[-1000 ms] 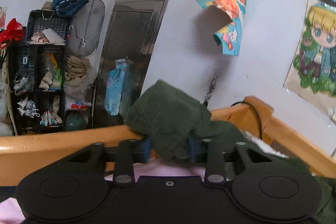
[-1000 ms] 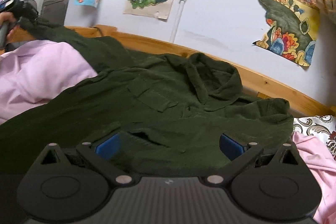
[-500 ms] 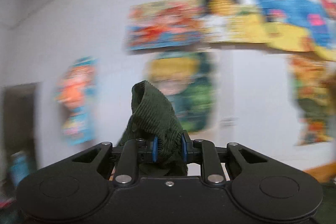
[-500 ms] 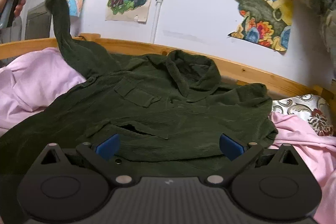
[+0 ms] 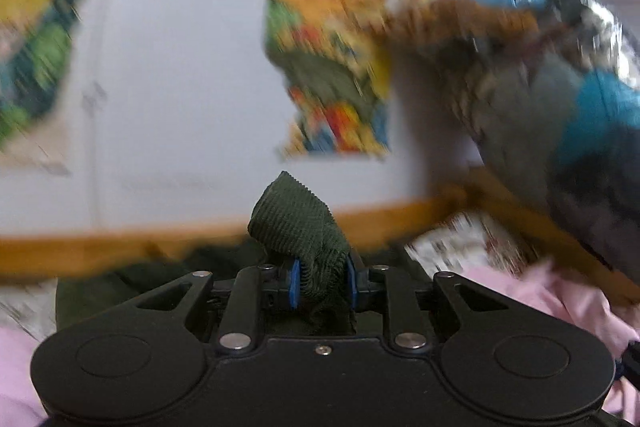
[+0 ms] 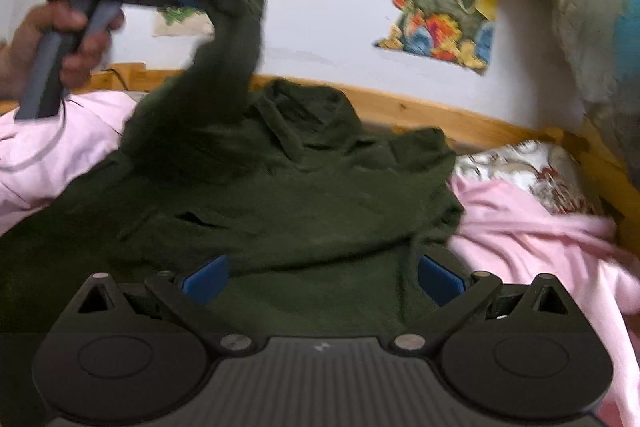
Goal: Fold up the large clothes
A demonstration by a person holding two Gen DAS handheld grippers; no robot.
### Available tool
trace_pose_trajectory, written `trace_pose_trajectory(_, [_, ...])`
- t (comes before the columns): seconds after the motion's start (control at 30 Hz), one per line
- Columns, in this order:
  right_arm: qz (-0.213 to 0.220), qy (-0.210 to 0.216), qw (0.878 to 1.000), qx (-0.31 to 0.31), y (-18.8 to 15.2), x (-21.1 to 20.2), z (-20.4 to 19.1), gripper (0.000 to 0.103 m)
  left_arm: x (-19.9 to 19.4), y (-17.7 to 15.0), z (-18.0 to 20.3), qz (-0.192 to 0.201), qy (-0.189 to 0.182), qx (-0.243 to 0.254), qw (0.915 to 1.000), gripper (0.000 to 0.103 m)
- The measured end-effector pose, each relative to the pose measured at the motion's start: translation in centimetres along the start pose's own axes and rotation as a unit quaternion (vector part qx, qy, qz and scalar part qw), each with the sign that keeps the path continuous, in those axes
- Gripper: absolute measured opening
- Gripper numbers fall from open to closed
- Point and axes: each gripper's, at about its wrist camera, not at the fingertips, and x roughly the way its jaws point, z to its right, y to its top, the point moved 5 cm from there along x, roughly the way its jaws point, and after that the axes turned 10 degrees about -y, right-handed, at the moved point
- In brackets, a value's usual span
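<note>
Your left gripper [image 5: 320, 281] is clamped on the cuff of a dark green corduroy sleeve [image 5: 298, 223], low in the centre of the left wrist frame; its jaws are easing apart a little with the cloth pinched between the blue pads [image 5: 293, 283]. In the right wrist view your hand [image 6: 60, 43] at the upper left holds that tool aloft, the sleeve hanging from it down to the green jacket [image 6: 300, 195] spread across the middle of the frame on the pink bedding [image 6: 532, 239]. Your right gripper [image 6: 322, 277] at the bottom stands wide apart over the jacket's lower part, gripping nothing. A wooden bed rail [image 6: 440, 111] runs behind.
</note>
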Motion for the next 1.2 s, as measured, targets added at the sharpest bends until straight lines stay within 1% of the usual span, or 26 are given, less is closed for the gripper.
trace_pose_trajectory(0.07, [-0.007, -0.006, 1.000, 0.006, -0.6, -0.1, 1.0, 0.103, 2.4, -1.8, 0.6, -0.036, -0.016, -0.022, 0.9990, 0.028])
trace_pose_trajectory(0.13, [-0.015, -0.015, 1.000, 0.008, -1.4, 0.0, 1.8, 0.103, 3.6, -3.9, 1.1, -0.061, -0.033, -0.048, 0.9965, 0.036])
trace_pose_trajectory(0.17, [-0.019, -0.019, 1.000, 0.010, -1.7, 0.1, 2.1, 0.103, 3.8, -4.5, 1.2, -0.066, -0.043, -0.056, 0.9954, 0.047])
trace_pose_trajectory(0.2, [-0.025, -0.023, 0.999, 0.014, -2.1, 0.2, 2.3, 0.103, 3.8, -5.0, 1.3, -0.066, -0.051, -0.060, 0.9946, 0.064])
trace_pose_trajectory(0.23, [-0.032, -0.025, 0.999, 0.019, -2.4, 0.4, 2.5, 0.103, 3.7, -5.3, 1.2, -0.064, -0.053, -0.061, 0.9947, 0.072])
trace_pose_trajectory(0.27, [-0.038, -0.027, 0.999, 0.025, -2.7, 0.6, 2.7, 0.103, 3.3, -5.7, 1.2, -0.060, -0.052, -0.060, 0.9950, 0.085])
trace_pose_trajectory(0.3, [-0.043, -0.029, 0.998, 0.031, -2.8, 0.9, 2.8, 0.103, 2.7, -5.9, 1.2, -0.058, -0.054, -0.057, 0.9952, 0.090])
trace_pose_trajectory(0.43, [-0.048, -0.030, 0.997, 0.059, -2.0, 2.2, 3.0, 0.103, -0.2, -6.2, -0.2, -0.071, -0.060, -0.051, 0.9943, 0.092])
trace_pose_trajectory(0.5, [-0.043, -0.025, 0.996, 0.078, -1.1, 2.9, 3.0, 0.103, -2.1, -6.6, -1.5, -0.076, -0.046, -0.058, 0.9944, 0.096])
trace_pose_trajectory(0.53, [-0.040, -0.023, 0.995, 0.085, -0.6, 3.2, 3.0, 0.103, -3.0, -6.9, -2.3, -0.078, -0.035, -0.061, 0.9945, 0.097])
trace_pose_trajectory(0.57, [-0.039, -0.022, 0.995, 0.089, -0.2, 3.5, 2.9, 0.103, -3.9, -7.4, -3.4, -0.082, -0.016, -0.063, 0.9945, 0.097])
trace_pose_trajectory(0.63, [-0.032, -0.019, 0.995, 0.094, 0.5, 3.9, 2.9, 0.103, -5.0, -8.1, -5.6, -0.100, 0.036, -0.058, 0.9926, 0.097])
trace_pose_trajectory(0.7, [-0.029, -0.017, 0.994, 0.099, 1.1, 4.2, 2.9, 0.103, -5.7, -9.1, -8.4, -0.118, 0.103, -0.063, 0.9856, 0.097])
trace_pose_trajectory(0.73, [-0.032, -0.017, 0.994, 0.103, 1.2, 4.4, 2.9, 0.103, -5.8, -9.5, -9.9, -0.126, 0.129, -0.072, 0.9810, 0.097])
trace_pose_trajectory(0.77, [-0.038, -0.014, 0.993, 0.107, 1.3, 4.8, 2.9, 0.103, -5.8, -9.9, -11.4, -0.133, 0.151, -0.081, 0.9761, 0.096])
trace_pose_trajectory(0.83, [-0.058, 0.001, 0.992, 0.114, 1.0, 5.5, 2.7, 0.103, -5.6, -10.5, -14.0, -0.140, 0.179, -0.093, 0.9694, 0.095])
trace_pose_trajectory(0.87, [-0.071, 0.011, 0.991, 0.114, 0.7, 6.1, 2.6, 0.103, -5.3, -10.6, -15.1, -0.145, 0.191, -0.099, 0.9659, 0.092])
trace_pose_trajectory(0.93, [-0.109, 0.017, 0.987, 0.115, -0.3, 7.1, 2.1, 0.102, -4.4, -10.9, -17.1, -0.152, 0.202, -0.123, 0.9597, 0.086])
trace_pose_trajectory(0.97, [-0.127, 0.026, 0.984, 0.120, -0.7, 7.7, 2.0, 0.101, -4.0, -11.2, -18.1, -0.157, 0.204, -0.142, 0.9558, 0.082])
trace_pose_trajectory(1.0, [-0.144, 0.035, 0.981, 0.123, -1.1, 8.3, 1.9, 0.097, -3.6, -11.4, -19.0, -0.159, 0.205, -0.164, 0.9518, 0.075])
trace_pose_trajectory(1.03, [-0.156, 0.032, 0.979, 0.125, -1.3, 8.8, 1.8, 0.095, -3.3, -11.5, -19.5, -0.161, 0.202, -0.181, 0.9490, 0.071])
trace_pose_trajectory(1.07, [-0.164, 0.025, 0.978, 0.123, -1.5, 9.0, 1.8, 0.093, -2.9, -11.6, -20.0, -0.164, 0.197, -0.197, 0.9462, 0.058])
trace_pose_trajectory(1.1, [-0.168, 0.022, 0.978, 0.121, -1.3, 9.2, 1.7, 0.090, -2.5, -11.7, -20.3, -0.168, 0.197, -0.207, 0.9436, 0.041])
trace_pose_trajectory(1.13, [-0.169, 0.026, 0.978, 0.118, -1.0, 9.2, 1.6, 0.086, -2.3, -11.8, -20.5, -0.173, 0.200, -0.213, 0.9404, 0.032])
trace_pose_trajectory(1.17, [-0.168, 0.032, 0.979, 0.112, -0.7, 9.3, 1.4, 0.071, -2.2, -11.7, -20.8, -0.177, 0.202, -0.218, 0.9382, 0.024])
trace_pose_trajectory(1.2, [-0.167, 0.037, 0.980, 0.099, -0.4, 9.2, 1.1, 0.054, -2.4, -11.7, -21.0, -0.174, 0.197, -0.227, 0.9378, 0.019])
